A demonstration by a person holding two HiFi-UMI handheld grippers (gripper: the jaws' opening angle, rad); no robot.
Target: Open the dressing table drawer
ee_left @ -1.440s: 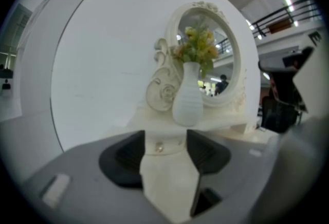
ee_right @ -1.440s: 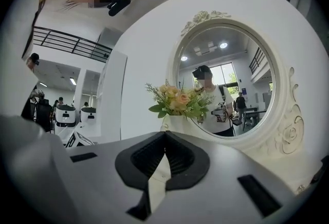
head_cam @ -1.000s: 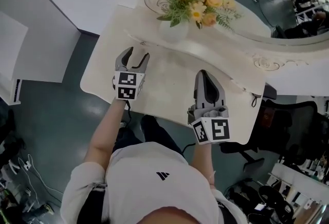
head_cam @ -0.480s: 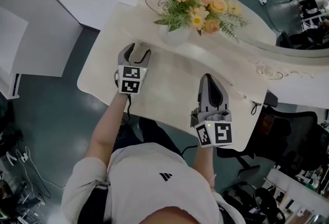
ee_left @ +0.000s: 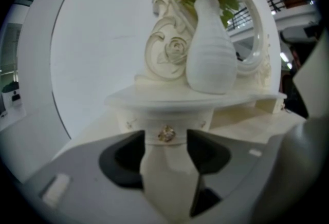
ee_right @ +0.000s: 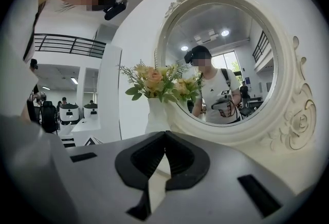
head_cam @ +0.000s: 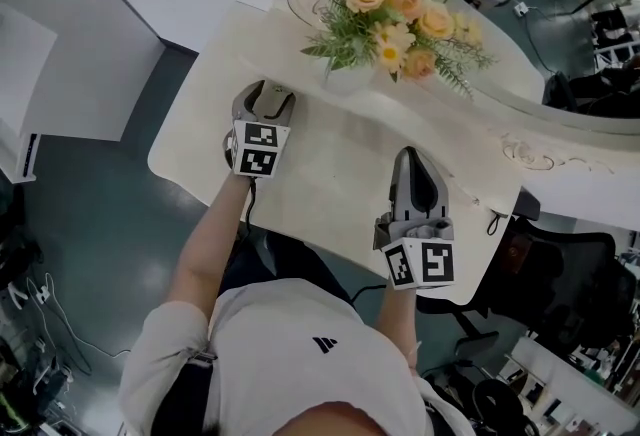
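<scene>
Left gripper (head_cam: 268, 96) has edged forward to the cream drawer (ee_left: 131, 121) under the white vase (ee_left: 211, 48), jaws apart, flanking its gold knob (ee_left: 166, 134). The drawer looks closed. Right gripper (head_cam: 411, 159), jaws together and empty, hangs over the surface (head_cam: 330, 174), right of the vase.

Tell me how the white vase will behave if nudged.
The vase looks rigid, probably ceramic, so likely breakable. Its spreading bouquet may make it top-heavy and tippy. It stands on the shelf above the drawer knob, so jolts could reach it.

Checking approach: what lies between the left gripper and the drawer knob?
Only bare tabletop, in the left gripper view; the left gripper frames the knob with open jaws.
</scene>
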